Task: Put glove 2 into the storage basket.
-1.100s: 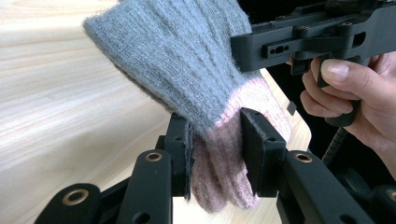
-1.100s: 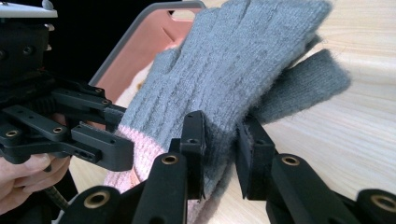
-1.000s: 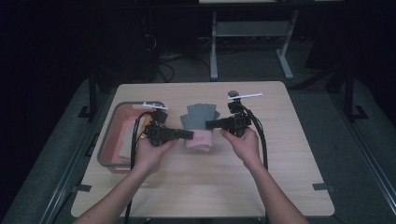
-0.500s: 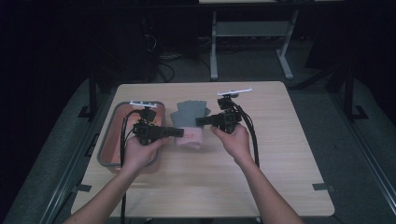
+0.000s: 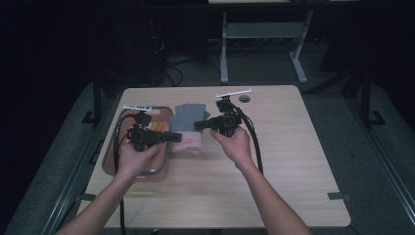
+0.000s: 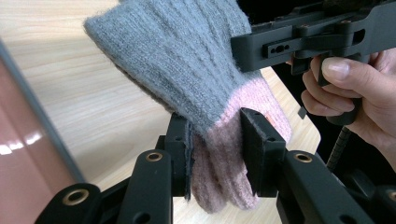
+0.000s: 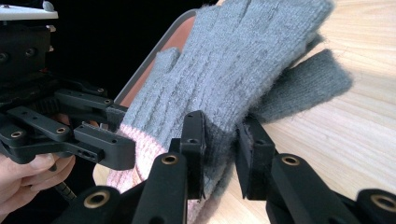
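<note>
Grey knit glove (image 5: 188,125), pink cuff, lifted

A light wooden table (image 5: 293,171) stands on a grey floor. At its left side lies a metal-rimmed tray (image 5: 110,166) with a reddish bottom. Beyond the far edge stands a white table frame (image 5: 259,34) in the dark.
</note>
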`<state>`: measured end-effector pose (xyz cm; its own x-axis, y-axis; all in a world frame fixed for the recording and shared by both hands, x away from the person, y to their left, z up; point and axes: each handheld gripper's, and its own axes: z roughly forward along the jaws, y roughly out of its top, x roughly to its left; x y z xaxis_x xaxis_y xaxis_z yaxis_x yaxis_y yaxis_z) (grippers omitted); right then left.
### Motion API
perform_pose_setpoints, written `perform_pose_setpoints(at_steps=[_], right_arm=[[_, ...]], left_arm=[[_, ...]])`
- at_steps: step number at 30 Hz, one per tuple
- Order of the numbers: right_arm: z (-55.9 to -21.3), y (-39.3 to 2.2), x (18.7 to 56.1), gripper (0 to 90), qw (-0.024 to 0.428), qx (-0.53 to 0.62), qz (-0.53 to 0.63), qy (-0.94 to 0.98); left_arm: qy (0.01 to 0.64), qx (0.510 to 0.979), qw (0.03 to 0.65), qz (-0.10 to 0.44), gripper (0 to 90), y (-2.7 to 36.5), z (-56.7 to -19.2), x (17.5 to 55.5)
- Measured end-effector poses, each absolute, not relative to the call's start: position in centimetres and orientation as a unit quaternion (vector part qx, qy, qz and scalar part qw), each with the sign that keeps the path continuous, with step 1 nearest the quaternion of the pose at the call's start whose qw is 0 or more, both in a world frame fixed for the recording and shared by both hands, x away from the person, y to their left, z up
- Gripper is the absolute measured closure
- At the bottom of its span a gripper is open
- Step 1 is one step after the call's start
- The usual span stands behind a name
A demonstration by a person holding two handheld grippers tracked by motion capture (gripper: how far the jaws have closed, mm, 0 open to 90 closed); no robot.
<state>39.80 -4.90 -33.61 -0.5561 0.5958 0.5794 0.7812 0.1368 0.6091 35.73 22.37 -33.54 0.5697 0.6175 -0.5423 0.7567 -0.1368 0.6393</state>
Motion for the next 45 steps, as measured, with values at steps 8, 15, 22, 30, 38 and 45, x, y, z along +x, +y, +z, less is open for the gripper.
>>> perform_pose_setpoints(at_steps=[8, 15, 22, 30, 38, 45], right_arm=[[-33.2, -3.2, 40.4, 74.5, 0.102, -0.456, -0.47, -0.749], [-33.0, -2.1, 40.7, 74.5, 0.104, -0.452, -0.47, -0.751], [-33.0, -1.2, 40.9, 74.5, 0.102, -0.446, -0.47, -0.754], [-32.9, 0.2, 41.2, 74.5, 0.104, -0.44, -0.467, -0.759], [-32.9, 1.6, 41.5, 74.5, 0.106, -0.435, -0.469, -0.761], [-32.7, 3.0, 41.7, 74.5, 0.109, -0.429, -0.467, -0.766]], left_arm=[[0.465, 0.745, 0.473, -0.067, 66.0, 23.9, -33.3, 35.9], [0.471, 0.74, 0.475, -0.064, 66.1, 25.0, -33.3, 35.8], [0.476, 0.737, 0.476, -0.062, 66.1, 25.8, -33.2, 35.8], [0.479, 0.735, 0.476, -0.056, 66.1, 27.2, -33.2, 35.8], [0.484, 0.731, 0.478, -0.051, 66.1, 28.6, -33.2, 35.7], [0.492, 0.726, 0.478, -0.048, 66.2, 30.0, -33.2, 35.6]])
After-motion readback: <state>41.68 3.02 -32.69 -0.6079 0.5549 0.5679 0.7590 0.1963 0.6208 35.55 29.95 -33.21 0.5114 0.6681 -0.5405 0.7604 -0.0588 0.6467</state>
